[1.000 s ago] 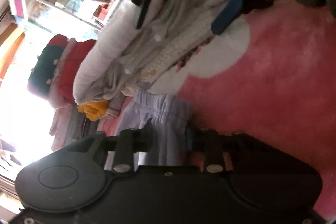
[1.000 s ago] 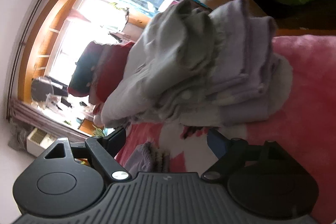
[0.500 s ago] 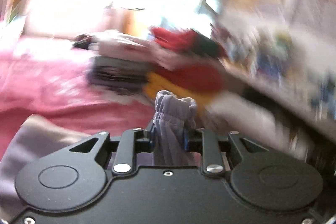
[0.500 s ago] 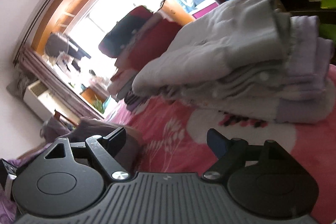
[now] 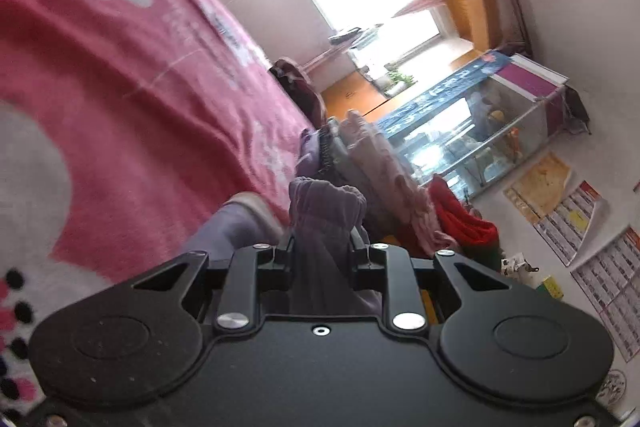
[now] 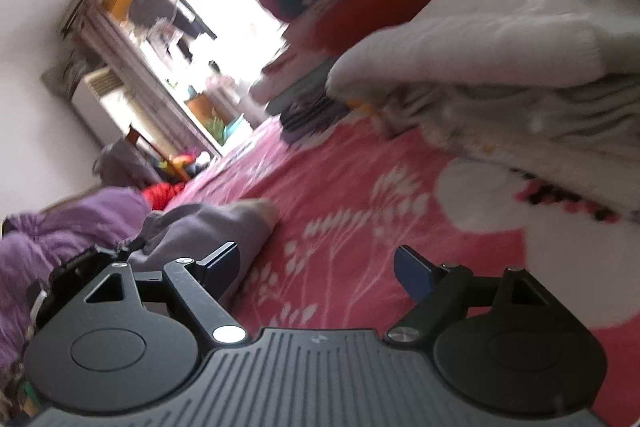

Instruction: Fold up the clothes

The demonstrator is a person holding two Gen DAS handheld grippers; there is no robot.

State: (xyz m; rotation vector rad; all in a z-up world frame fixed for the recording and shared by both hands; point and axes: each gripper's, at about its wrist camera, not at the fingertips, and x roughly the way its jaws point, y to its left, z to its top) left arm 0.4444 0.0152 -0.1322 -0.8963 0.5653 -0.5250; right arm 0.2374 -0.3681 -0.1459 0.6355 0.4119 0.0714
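Left tongs (image 5: 322, 247) still clamp lilac garment (image 5: 326, 205), swung away.

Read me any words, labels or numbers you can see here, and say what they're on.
None can be read.
Blue banner on the glass cabinet: pale characters, too blurred.
Wall calendars: grids of print, too small.
Yellowish poster: no legible text.
Pink blanket: patterns only, blurred.

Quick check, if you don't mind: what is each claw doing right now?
Left claw: closed on the lilac garment.
Right claw: open, holding nothing, over the pink blanket.
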